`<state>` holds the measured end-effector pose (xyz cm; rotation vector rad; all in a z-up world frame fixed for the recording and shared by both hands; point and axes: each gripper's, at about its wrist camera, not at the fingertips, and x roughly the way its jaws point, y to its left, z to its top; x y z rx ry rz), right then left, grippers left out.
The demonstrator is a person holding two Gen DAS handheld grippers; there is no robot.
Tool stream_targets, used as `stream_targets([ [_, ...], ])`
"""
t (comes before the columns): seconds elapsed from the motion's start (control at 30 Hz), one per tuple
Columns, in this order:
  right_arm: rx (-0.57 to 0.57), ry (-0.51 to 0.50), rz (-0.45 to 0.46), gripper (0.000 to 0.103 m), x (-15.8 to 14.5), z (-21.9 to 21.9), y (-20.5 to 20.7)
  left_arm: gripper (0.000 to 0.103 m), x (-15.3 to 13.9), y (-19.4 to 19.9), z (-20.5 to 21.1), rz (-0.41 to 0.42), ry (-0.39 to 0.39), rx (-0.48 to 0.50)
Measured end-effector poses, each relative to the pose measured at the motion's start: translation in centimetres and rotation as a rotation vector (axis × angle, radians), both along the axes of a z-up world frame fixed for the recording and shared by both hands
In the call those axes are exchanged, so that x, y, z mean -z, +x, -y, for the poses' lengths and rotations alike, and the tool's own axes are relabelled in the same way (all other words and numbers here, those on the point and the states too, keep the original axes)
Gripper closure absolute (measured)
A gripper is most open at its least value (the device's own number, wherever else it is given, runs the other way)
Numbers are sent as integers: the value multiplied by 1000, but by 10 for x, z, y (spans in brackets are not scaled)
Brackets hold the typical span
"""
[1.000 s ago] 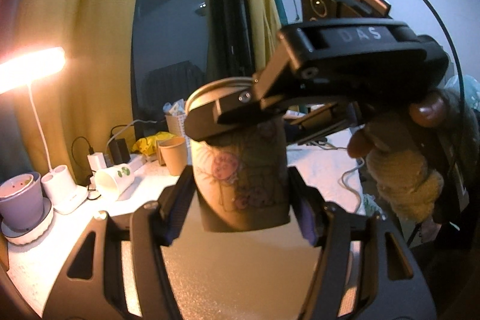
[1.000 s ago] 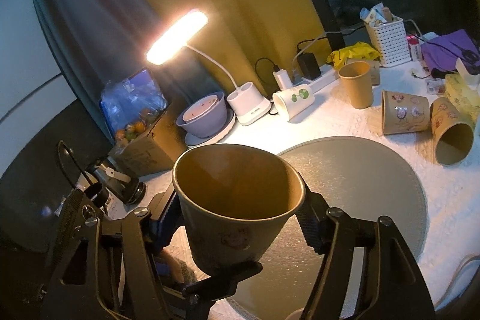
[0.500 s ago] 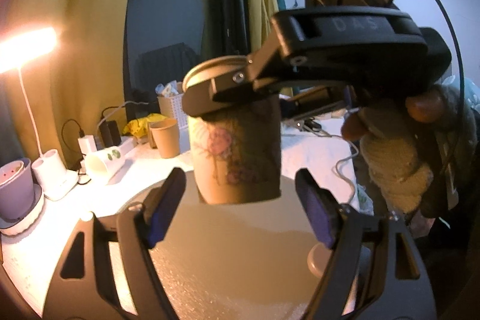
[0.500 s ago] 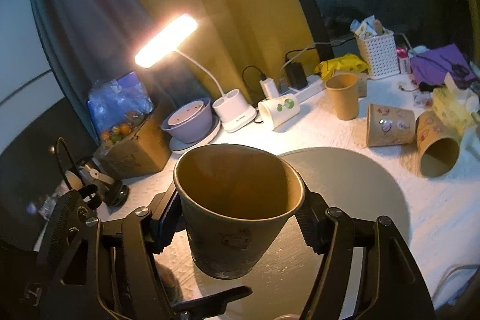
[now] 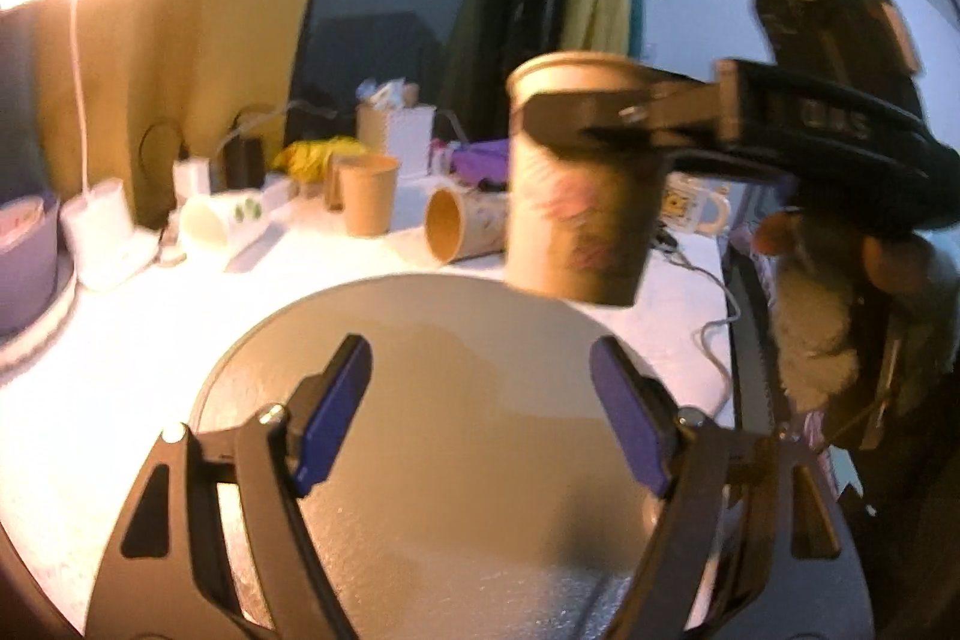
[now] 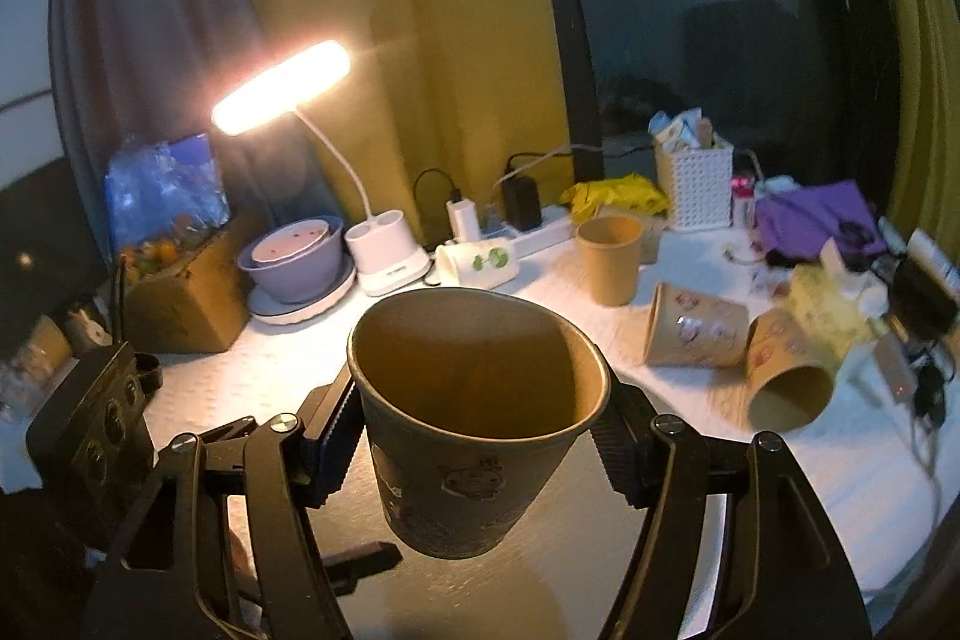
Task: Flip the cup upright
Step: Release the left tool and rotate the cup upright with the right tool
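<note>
A brown paper cup with cartoon prints stands upright, mouth up, between my right gripper's fingers, which are shut on it just above the round grey mat. In the left wrist view the same cup hangs above the mat, held near its rim by the right gripper's black finger. My left gripper is open and empty, low over the mat, apart from the cup.
Two printed cups lie on their sides at the right. A plain brown cup stands upright behind. A white cup lies by the lamp base. A purple bowl and white basket stand at the back.
My left gripper has let go of the cup, opened and drawn back and down. The right gripper still holds the cup upright and has carried it slightly right.
</note>
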<state>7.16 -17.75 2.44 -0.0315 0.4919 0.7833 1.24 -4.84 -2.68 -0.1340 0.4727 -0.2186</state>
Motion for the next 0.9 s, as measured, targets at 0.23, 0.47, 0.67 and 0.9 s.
stream_targets([
  [0.23,43,-40,100,33,0,-7,1,26,9,11,-33,-88,-101,-130],
  [0.47,43,-77,123,33,10,-20,5,26,13,11,-61,-116,-162,-253],
  [0.67,36,-123,145,33,24,-37,9,26,9,7,-70,-92,-159,-326],
  [0.9,7,-161,79,33,53,-56,23,26,8,5,-79,-82,-107,-421],
])
